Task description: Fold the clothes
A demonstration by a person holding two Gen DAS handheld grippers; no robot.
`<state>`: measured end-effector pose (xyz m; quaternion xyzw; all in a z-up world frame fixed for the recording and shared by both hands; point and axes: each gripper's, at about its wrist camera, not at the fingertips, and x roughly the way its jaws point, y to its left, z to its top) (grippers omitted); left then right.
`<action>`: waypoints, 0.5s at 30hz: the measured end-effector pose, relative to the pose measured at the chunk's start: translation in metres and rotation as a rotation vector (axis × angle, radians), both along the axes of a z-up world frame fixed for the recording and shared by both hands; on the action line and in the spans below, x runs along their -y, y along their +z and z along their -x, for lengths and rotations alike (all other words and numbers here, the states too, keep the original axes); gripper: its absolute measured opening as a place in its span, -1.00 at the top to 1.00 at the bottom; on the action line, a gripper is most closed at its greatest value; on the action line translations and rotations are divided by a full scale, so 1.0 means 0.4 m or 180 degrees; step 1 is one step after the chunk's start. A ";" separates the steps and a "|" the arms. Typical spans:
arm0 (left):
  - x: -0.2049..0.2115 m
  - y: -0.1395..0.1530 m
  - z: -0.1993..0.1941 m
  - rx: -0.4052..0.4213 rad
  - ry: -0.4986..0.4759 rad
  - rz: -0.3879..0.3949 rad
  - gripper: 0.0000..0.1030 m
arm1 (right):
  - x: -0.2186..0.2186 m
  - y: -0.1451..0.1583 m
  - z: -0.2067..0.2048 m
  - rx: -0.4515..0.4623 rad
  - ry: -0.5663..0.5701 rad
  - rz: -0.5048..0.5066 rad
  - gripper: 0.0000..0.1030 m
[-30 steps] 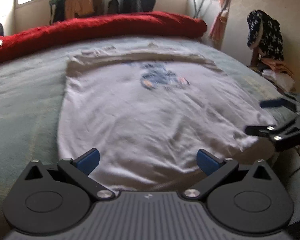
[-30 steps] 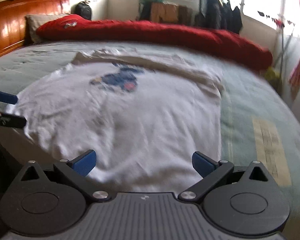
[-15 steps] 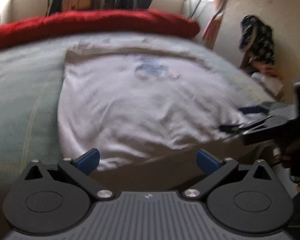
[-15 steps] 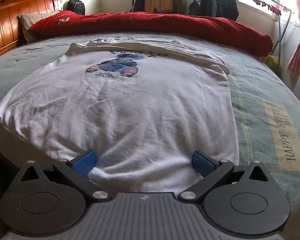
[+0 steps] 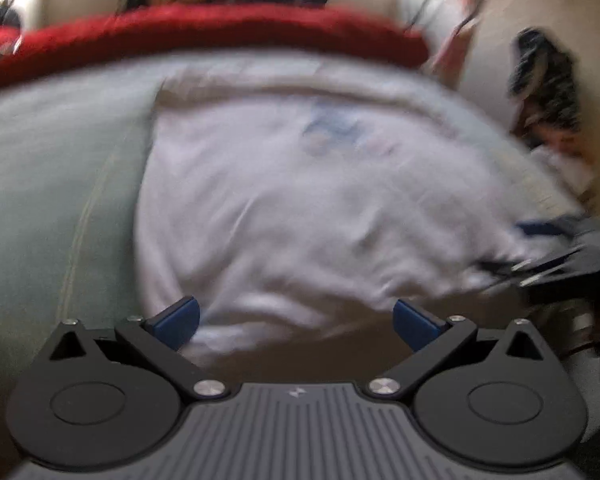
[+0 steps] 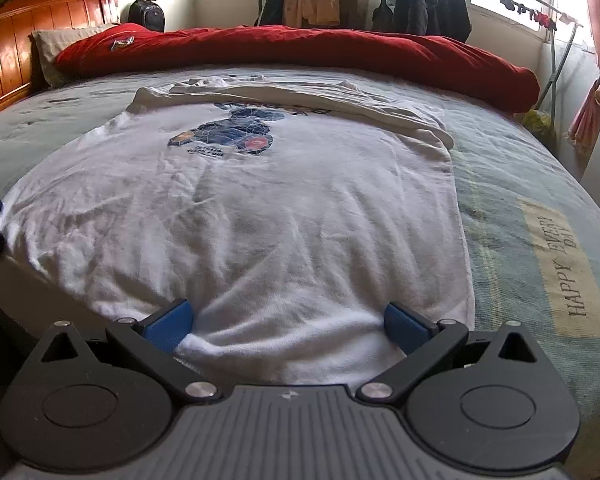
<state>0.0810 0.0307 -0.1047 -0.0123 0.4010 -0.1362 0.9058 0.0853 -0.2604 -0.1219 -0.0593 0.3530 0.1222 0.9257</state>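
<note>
Right gripper [image 6: 288, 322] fingers spread wide astride the near hem of the white T-shirt [image 6: 260, 208], gripping nothing. Left gripper [image 5: 296, 322] likewise wide, empty, view blurred. T-shirt flat on bed [image 6: 520, 208]; red duvet [image 6: 300, 46] far.

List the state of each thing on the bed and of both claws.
White T-shirt: spread flat, print up, top folded over, hem at the bed's near edge.
Red duvet: bunched along the far side.
Left claw: open, at the hem.
Right claw: open, hem between its fingers.
</note>
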 end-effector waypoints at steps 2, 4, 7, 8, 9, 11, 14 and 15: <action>-0.010 0.005 0.011 0.0052 -0.0030 0.0030 -0.98 | 0.003 0.010 0.002 -0.0045 -0.0022 0.0006 -1.00; -0.019 0.010 0.022 0.0106 -0.0061 0.0060 -0.98 | -0.001 0.028 -0.001 -0.0040 -0.0013 0.0037 -1.00; -0.031 0.012 0.023 0.0092 -0.0044 0.0128 -0.99 | -0.025 0.064 -0.012 0.0096 0.0095 0.0077 -1.00; -0.033 0.010 0.023 0.0093 -0.0043 0.0137 -0.98 | -0.039 0.076 -0.018 0.0169 0.0156 0.0076 -1.00; -0.031 0.007 0.024 0.0091 -0.0047 0.0121 -0.98 | -0.056 0.085 -0.026 0.0217 0.0213 0.0071 -1.00; -0.026 0.007 0.029 0.0104 -0.0066 0.0069 -0.98 | -0.096 0.089 -0.050 0.0235 0.0339 0.0077 -1.00; -0.022 0.007 0.033 0.0112 -0.0072 0.0023 -0.98 | -0.137 0.059 -0.076 0.0091 0.0456 0.0175 -1.00; -0.025 0.007 0.034 0.0113 -0.0077 0.0025 -0.98 | -0.140 0.042 -0.077 0.0011 0.0445 0.0242 -1.00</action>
